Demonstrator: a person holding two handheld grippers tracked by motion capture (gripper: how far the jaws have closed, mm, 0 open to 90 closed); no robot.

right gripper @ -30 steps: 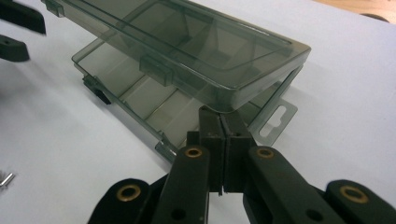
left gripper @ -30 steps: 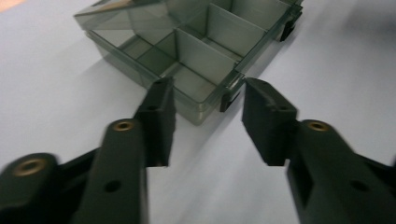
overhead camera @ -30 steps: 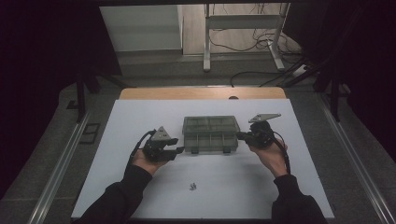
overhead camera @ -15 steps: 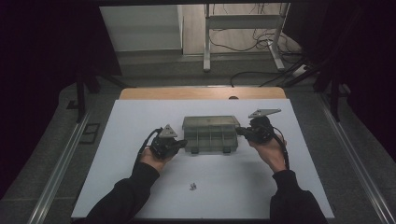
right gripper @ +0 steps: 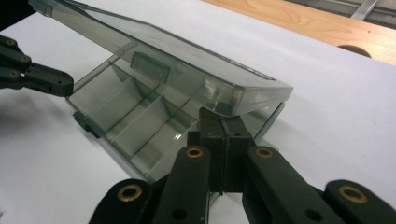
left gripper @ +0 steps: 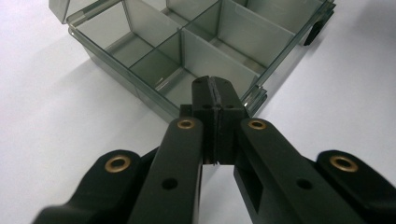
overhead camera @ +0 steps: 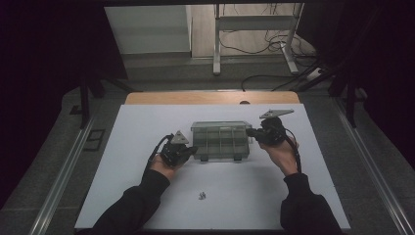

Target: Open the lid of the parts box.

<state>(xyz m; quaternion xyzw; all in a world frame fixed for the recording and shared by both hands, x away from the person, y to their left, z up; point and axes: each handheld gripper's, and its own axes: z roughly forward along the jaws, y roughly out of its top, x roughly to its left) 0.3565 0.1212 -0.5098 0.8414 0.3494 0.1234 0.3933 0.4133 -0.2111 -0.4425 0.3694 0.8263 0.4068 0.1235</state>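
Note:
A clear plastic compartment box point(overhead camera: 221, 141) lies in the middle of the white table point(overhead camera: 132, 142). My left gripper point(overhead camera: 190, 150) is shut, its tips point(left gripper: 215, 88) resting against the box's point(left gripper: 196, 56) near corner rim with nothing between the jaws. At the box's right end my right gripper point(overhead camera: 250, 132) is also shut, its tips point(right gripper: 219, 122) just under the corner of the hinged lid point(right gripper: 187, 60), which stands tilted up over the open compartments point(right gripper: 135, 116). The compartments look bare. In the right gripper view the left gripper point(right gripper: 39, 78) shows at the box's far end.
A few small screws point(overhead camera: 201, 196) lie on the table near its front edge, between the person's forearms. A wooden board point(overhead camera: 210, 98) borders the far edge of the table, and metal rails run along both sides.
My left gripper has moved right, up to the box's left front corner. The right gripper has stayed at the right end of the box.

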